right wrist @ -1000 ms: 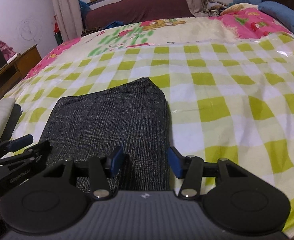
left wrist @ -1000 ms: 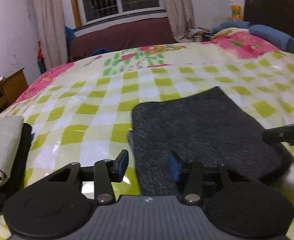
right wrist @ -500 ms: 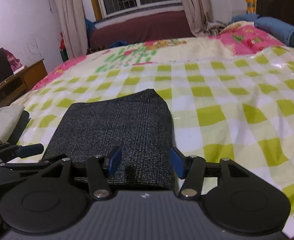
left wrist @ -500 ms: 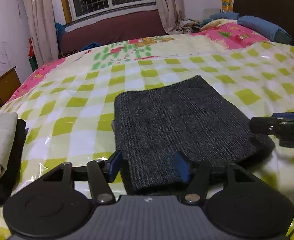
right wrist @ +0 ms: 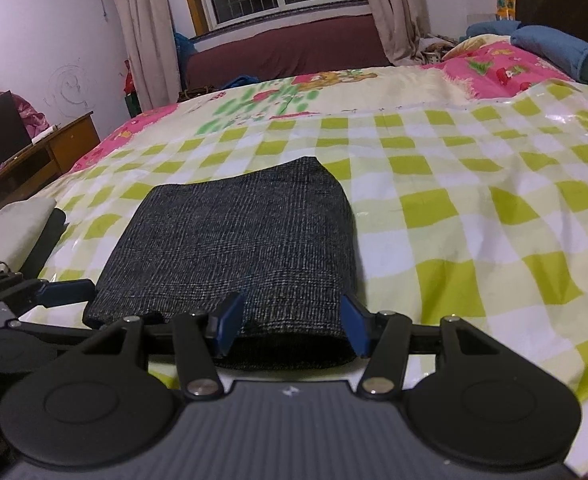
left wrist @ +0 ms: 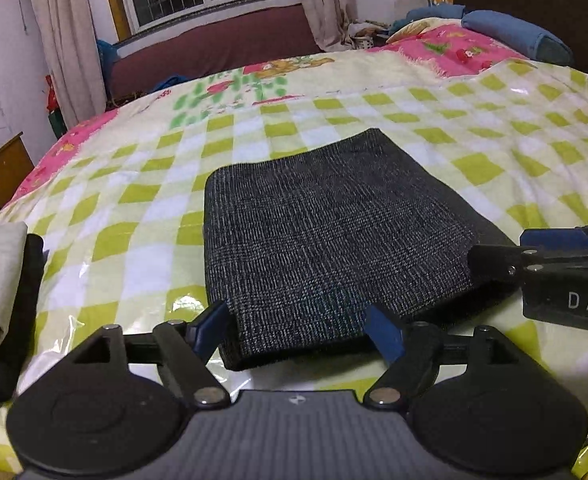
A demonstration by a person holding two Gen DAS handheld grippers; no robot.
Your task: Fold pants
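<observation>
1. I see no containers; the folded grey pants (left wrist: 326,240) lie flat on the green-checked bed cover (left wrist: 134,240).
2. My left gripper (left wrist: 298,332) has just been opening; its jaws stand apart astride the pants' near edge, not pressing.
3. My right gripper (right wrist: 290,322) also stands apart around that edge.
4. A beige and black folded pile (left wrist: 2,296) sits left, well apart.

Dim indoor light, glare on the glossy checked cover (left wrist: 182,304), fisheye-bent edges, dark vignetted corners, soft focus.
</observation>
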